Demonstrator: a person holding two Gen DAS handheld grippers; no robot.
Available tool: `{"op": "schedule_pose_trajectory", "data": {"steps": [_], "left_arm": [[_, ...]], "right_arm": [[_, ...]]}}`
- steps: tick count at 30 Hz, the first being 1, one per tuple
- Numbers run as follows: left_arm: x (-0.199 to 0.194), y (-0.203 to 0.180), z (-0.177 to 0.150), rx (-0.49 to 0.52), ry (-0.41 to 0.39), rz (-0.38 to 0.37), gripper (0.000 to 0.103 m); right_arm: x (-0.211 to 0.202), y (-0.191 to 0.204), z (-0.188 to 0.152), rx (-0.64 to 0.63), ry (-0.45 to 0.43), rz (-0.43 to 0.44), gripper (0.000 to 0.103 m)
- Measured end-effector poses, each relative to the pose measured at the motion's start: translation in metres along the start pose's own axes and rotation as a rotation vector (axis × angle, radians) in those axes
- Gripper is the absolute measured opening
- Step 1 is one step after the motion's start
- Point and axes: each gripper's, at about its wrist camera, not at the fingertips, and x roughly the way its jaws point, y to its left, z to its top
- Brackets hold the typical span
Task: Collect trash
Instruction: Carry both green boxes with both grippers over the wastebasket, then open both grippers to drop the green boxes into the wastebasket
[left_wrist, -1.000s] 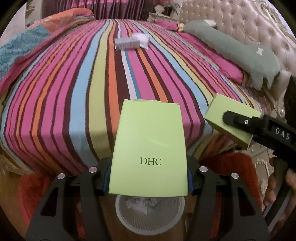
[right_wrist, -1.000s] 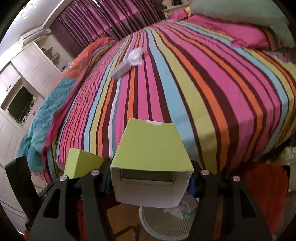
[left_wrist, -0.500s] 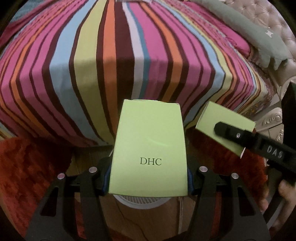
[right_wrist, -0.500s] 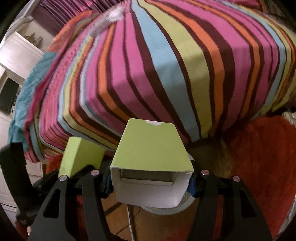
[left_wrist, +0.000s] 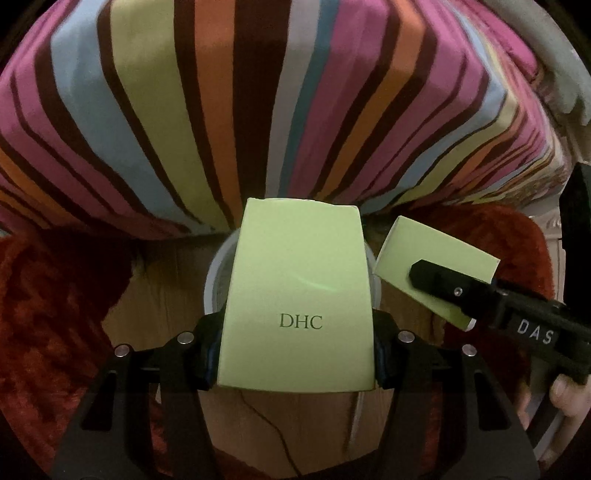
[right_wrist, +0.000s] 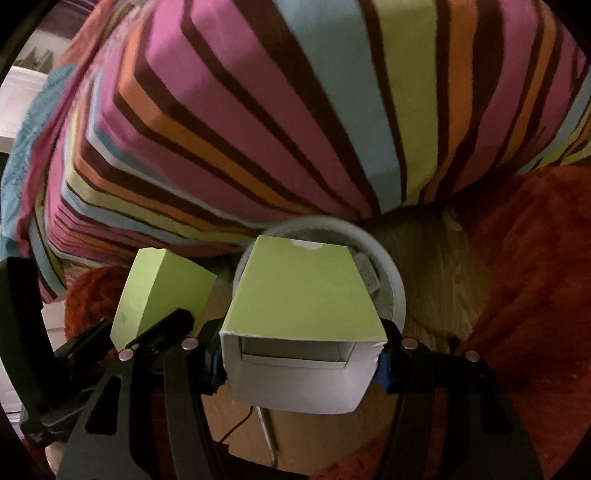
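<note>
My left gripper pinches the DHC box and my right gripper pinches the open-ended box, both pointing steeply down with long axes aimed at the white bin directly beneath, beside the striped bed.

I count two green boxes: the closed one printed DHC and the one with its white end open. I count two grippers, the left gripper and the right gripper, each showing two fingers. I see one white round basket, one striped bedspread, one red rug and one person's hand.
</note>
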Motion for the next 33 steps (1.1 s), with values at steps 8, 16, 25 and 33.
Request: {"op": "schedule_pose_trajectory", "data": {"steps": [8, 16, 25, 33], "left_arm": [[0.034, 0.008, 0.004, -0.040, 0.116, 0.009, 0.058], [0.061, 0.011, 0.007, -0.046, 0.207, 0.027, 0.058], [0.077, 0.016, 0.004, -0.067, 0.287, 0.052, 0.076], [0.075, 0.013, 0.002, -0.048, 0.282, 0.070, 0.079]], "right_arm": [[0.037, -0.015, 0.007, 0.099, 0.133, 0.006, 0.057], [0.063, -0.017, 0.007, 0.145, 0.203, -0.013, 0.057], [0.077, -0.020, 0.007, 0.167, 0.241, -0.048, 0.085], [0.074, -0.025, 0.005, 0.199, 0.225, -0.052, 0.089]]}}
